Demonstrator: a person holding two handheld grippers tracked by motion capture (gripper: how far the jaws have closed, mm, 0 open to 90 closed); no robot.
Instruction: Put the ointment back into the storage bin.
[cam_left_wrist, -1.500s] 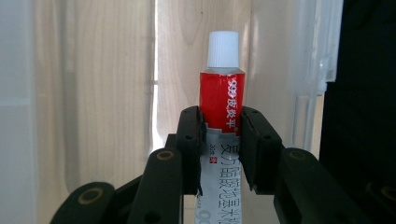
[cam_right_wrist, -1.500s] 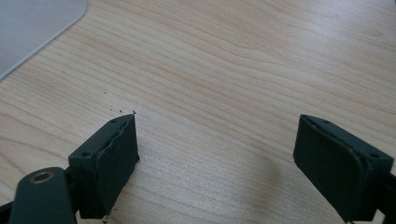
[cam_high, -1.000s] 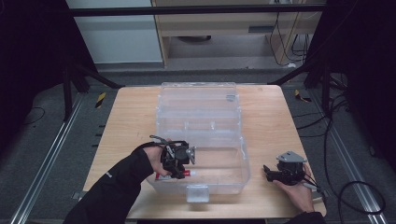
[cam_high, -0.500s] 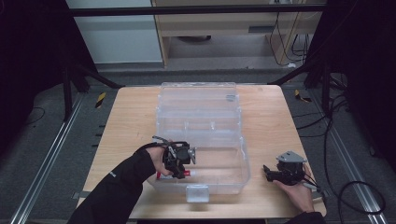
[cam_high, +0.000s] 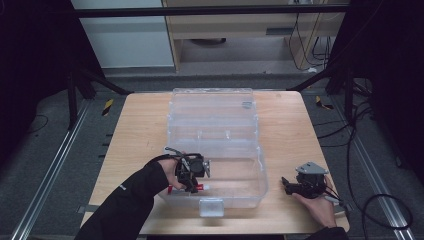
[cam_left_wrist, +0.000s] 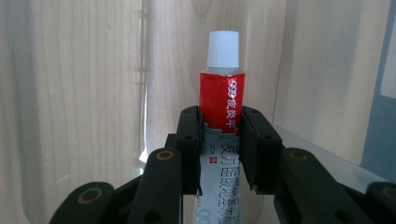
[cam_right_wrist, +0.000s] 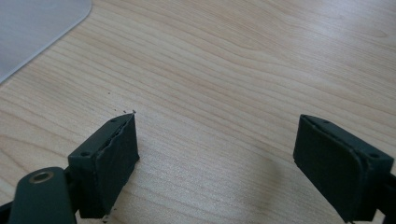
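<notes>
A red and silver tube (cam_left_wrist: 221, 100) with a white cap (cam_left_wrist: 223, 49) sticks out from between the jaws of my left gripper (cam_left_wrist: 220, 135), which is shut on it. In the high view the left gripper (cam_high: 196, 181) is at the front left of a clear plastic box (cam_high: 260, 165), with the tube (cam_high: 199, 187) inside the box's near compartment, cap pointing right. My right gripper (cam_high: 286, 186) rests low over the bare table to the right of the box, its jaws (cam_right_wrist: 217, 154) wide apart with nothing between them.
The clear box's lid (cam_high: 212, 102) lies open toward the far side of the wooden table (cam_high: 135, 135). A latch tab (cam_high: 210, 206) sits on the box's front wall. A corner of the box (cam_right_wrist: 37, 28) shows at the upper left of the right gripper view.
My left gripper has shifted a little to the right with the tube, further into the box's front compartment. The right gripper has stayed still.
</notes>
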